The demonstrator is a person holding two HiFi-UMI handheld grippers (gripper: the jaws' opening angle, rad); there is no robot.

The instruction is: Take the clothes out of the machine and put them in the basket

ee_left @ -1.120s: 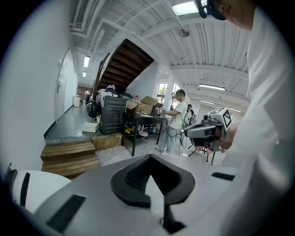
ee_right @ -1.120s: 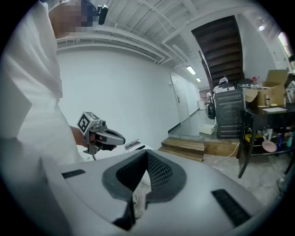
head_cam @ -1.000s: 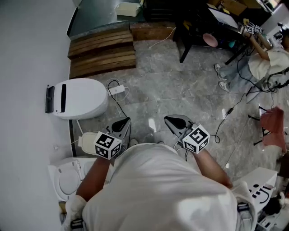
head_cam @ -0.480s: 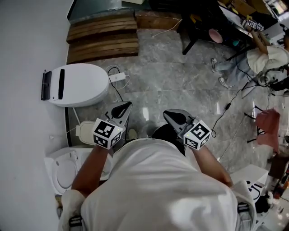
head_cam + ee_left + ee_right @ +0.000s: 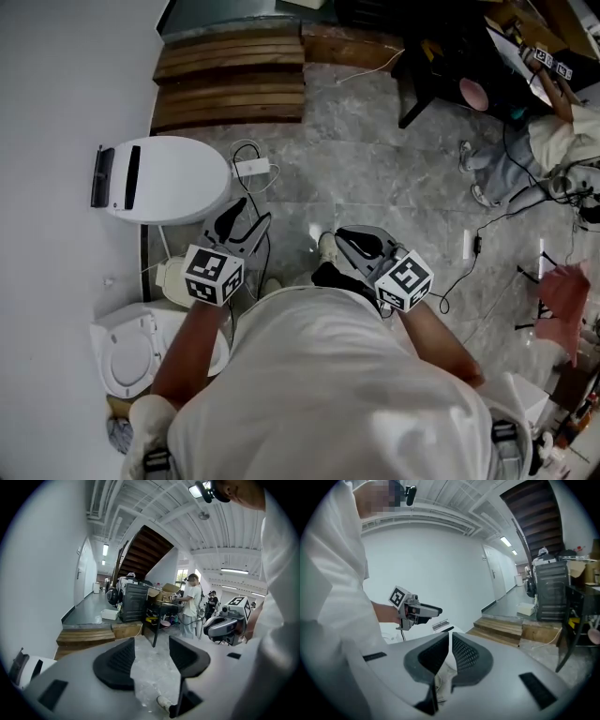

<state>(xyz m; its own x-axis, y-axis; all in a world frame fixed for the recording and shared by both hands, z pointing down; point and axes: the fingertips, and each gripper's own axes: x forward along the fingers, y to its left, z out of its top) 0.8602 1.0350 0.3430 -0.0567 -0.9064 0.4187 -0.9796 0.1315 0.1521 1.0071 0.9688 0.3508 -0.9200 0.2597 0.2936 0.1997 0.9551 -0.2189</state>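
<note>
Two grippers out in front of the person, both over the grey marble floor (image 5: 394,178); the left gripper (image 5: 251,214) has its jaws apart and opening, nothing between them, just floor behind; the right gripper (image 5: 345,239) has its jaws closed down to a thin slit, nothing held. Right gripper hangs just past the person's shoe (image 5: 325,246); the two are near each other but not touching. No laundry in either set of jaws; the only cloth-looking thing is a reddish cloth (image 5: 565,298) way over at the floor's right edge, well apart from both. A white rounded appliance (image 5: 169,178) lies along the floor's left edge by the wall, just ahead of the left gripper, lid down; can't tell if that's the washer. Wooden steps (image 5: 230,82) lie at the far-left corner; another person (image 5: 553,141) is at the far right.
</note>
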